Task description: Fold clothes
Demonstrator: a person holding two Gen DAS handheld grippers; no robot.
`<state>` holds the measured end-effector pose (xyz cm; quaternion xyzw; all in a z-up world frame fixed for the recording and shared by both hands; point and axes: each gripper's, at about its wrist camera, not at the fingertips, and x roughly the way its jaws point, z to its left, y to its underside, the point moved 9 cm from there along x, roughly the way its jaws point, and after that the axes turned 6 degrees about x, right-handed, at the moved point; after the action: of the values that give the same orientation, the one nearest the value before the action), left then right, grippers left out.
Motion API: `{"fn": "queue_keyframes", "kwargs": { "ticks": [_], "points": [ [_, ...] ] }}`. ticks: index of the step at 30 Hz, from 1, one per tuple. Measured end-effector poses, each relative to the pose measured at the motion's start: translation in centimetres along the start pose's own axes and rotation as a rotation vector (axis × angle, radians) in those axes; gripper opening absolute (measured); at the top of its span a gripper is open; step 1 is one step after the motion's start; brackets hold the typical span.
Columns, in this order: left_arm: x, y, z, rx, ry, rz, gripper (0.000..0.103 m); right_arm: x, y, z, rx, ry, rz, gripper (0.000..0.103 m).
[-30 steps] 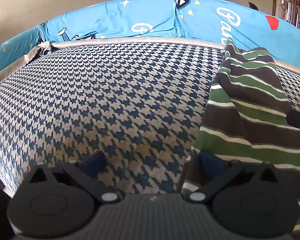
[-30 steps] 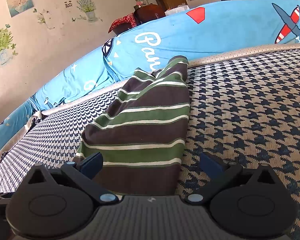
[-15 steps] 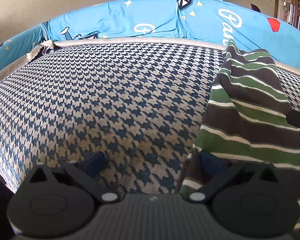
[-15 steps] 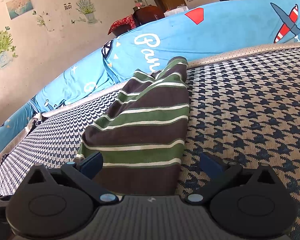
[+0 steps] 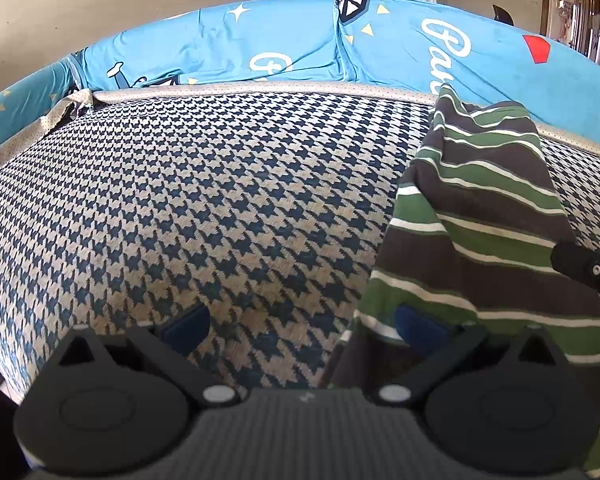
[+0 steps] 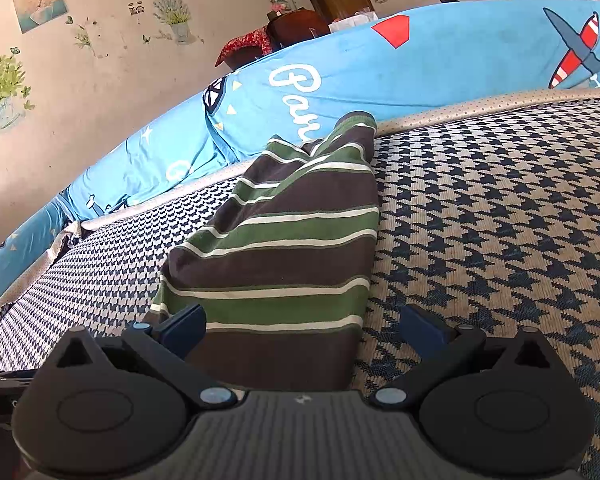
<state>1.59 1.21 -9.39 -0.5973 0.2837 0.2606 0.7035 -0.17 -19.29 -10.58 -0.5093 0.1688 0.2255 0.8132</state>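
Starting at our left, the left gripper [image 5: 302,326] hangs low over the houndstooth seat cover [image 5: 204,200] with its blue pads spread wide and nothing between them; its right pad lies on or just over the near left edge of the striped garment [image 5: 480,216], though we cannot tell whether it touches. That garment — a green, brown and white striped knit, already folded into a long narrow strip — runs from the near edge of the seat away toward the blue printed cushions [image 5: 284,44] at the back. Further right, the right gripper [image 6: 302,330] is also spread open and empty, straddling the strip's near right corner, its left pad over the stripes and its right pad over bare cover. We judge the cloth light, soft and limp: it will sag and slide if lifted by one point, so we would pinch all layers at the two near corners, one per gripper, and carry that end toward the far end to halve the strip. No basket, box or other container shows in either view — the garment lies straight on the seat.
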Motion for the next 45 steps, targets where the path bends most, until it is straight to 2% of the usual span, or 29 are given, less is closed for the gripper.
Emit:
{"fn": "queue_keyframes", "kwargs": {
  "ticks": [7,14,24,38,45],
  "points": [
    [1.2,-0.6,-0.3,0.009,-0.027,0.011,0.103,0.5,0.3,0.3,-0.044,0.036,0.011,0.103],
    [2.0,-0.4,-0.5,0.009,-0.020,0.019,0.103,1.3,0.9,1.1,-0.151,0.113,0.043,0.103],
    [2.1,-0.4,-0.6,0.025,-0.025,0.019,0.103,2.2,1.4,1.6,-0.249,0.167,0.097,0.103],
    [2.8,-0.7,-0.8,0.059,-0.020,0.075,0.103,3.9,0.5,1.8,-0.332,0.168,0.328,0.103],
    [3.3,-1.3,-1.0,0.061,-0.020,0.129,0.103,4.1,0.5,2.0,-0.350,0.164,0.362,0.103]
  ]
}}
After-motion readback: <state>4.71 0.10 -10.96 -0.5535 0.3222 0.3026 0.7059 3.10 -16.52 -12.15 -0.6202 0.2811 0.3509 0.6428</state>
